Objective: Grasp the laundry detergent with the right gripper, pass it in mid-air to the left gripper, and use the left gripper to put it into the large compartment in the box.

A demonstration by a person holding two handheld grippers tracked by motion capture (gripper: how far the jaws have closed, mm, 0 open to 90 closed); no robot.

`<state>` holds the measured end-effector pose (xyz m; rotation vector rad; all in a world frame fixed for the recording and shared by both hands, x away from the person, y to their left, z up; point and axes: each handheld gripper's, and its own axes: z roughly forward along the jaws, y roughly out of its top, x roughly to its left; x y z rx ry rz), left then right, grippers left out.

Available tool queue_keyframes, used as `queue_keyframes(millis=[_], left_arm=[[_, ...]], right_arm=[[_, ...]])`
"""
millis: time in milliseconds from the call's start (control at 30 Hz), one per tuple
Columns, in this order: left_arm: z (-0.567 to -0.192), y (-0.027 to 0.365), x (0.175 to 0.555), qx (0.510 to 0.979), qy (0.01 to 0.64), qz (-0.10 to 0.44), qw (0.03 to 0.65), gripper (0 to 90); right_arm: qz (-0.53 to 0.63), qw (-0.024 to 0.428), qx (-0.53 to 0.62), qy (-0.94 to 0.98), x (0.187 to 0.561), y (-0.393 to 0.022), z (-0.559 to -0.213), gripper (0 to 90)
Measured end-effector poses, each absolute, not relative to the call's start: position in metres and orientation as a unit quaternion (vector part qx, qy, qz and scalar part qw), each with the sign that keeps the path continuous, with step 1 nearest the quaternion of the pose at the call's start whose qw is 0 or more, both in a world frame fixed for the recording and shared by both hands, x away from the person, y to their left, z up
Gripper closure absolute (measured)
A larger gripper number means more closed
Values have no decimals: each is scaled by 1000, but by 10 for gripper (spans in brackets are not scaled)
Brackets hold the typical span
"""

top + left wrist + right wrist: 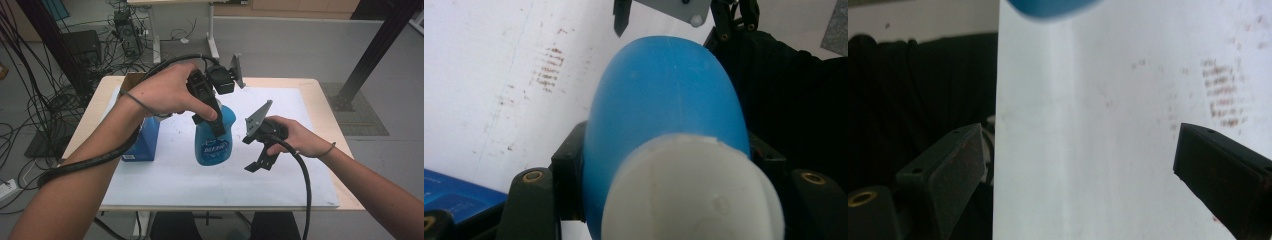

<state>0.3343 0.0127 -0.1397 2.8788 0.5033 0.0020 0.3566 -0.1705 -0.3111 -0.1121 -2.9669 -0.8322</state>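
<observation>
Bottle mid-sheet, box just to its left, right hand-held gripper beside its right.

Black grippers, brass screws, grey triangular plates, ribbed black cables; thin wristbands, bare forearms.

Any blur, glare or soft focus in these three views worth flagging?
High view: even light, slightly soft, no glare. Left gripper view: the blue bottle and its white cap sit too close, blurred. Right gripper view: white sheet bright, stains smeared, jaws soft.
</observation>
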Motion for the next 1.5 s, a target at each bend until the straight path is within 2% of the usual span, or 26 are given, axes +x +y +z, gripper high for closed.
queue_keyframes(millis=[233,400,1033,1500], left_arm=[[-138,15,331,979,176,7,106,377],[-138,17,331,978,183,1,105,377],[-119,24,345,966,241,27,91,376],[-71,31,361,948,296,54,101,377]], right_arm=[[-146,24,-58,-987,361,-180,-324,50],[-103,17,-72,-992,363,-184,-329,48],[-116,-7,-97,-988,365,-192,-330,53],[-127,-17,-99,-987,365,-187,-331,54]])
